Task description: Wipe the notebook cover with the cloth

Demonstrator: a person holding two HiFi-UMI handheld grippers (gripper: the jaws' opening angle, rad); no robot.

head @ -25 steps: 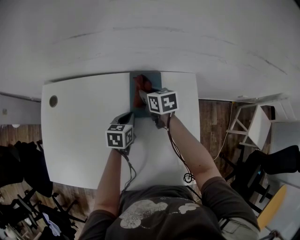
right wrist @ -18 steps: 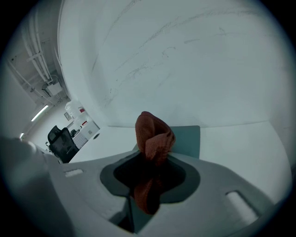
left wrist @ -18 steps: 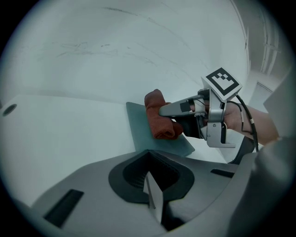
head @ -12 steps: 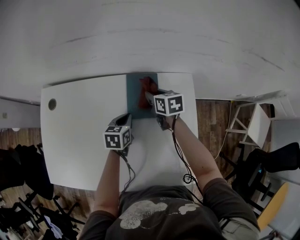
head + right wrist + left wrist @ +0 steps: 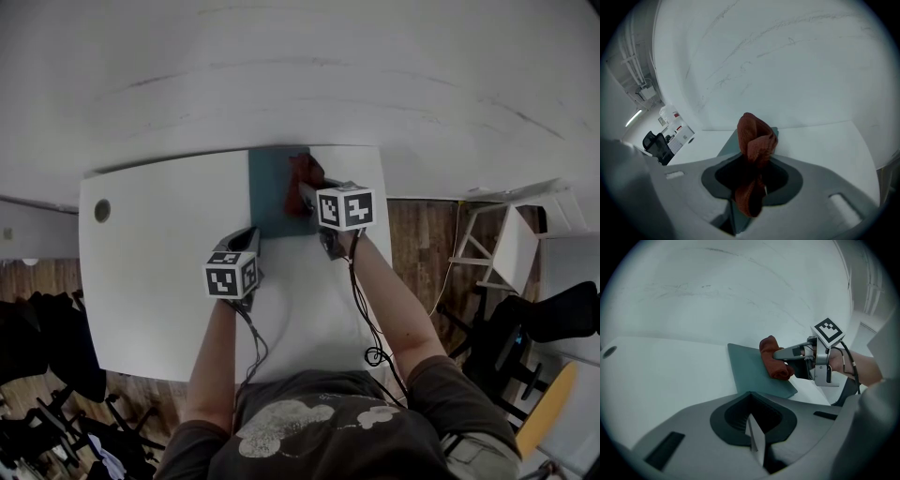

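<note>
— What's gripped, and why?
— My right tool (image 5: 303, 191) pinches the crumpled red cloth (image 5: 305, 171) against the flat teal notebook (image 5: 270, 197), top middle, for rubbing. My left tool (image 5: 251, 234), closed and empty, sits by its corner.

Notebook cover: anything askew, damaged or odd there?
Nothing stands out. The teal notebook lies square at the white table's far edge, and the bunched red cloth, clamped in the right gripper, rests on its cover.
</note>
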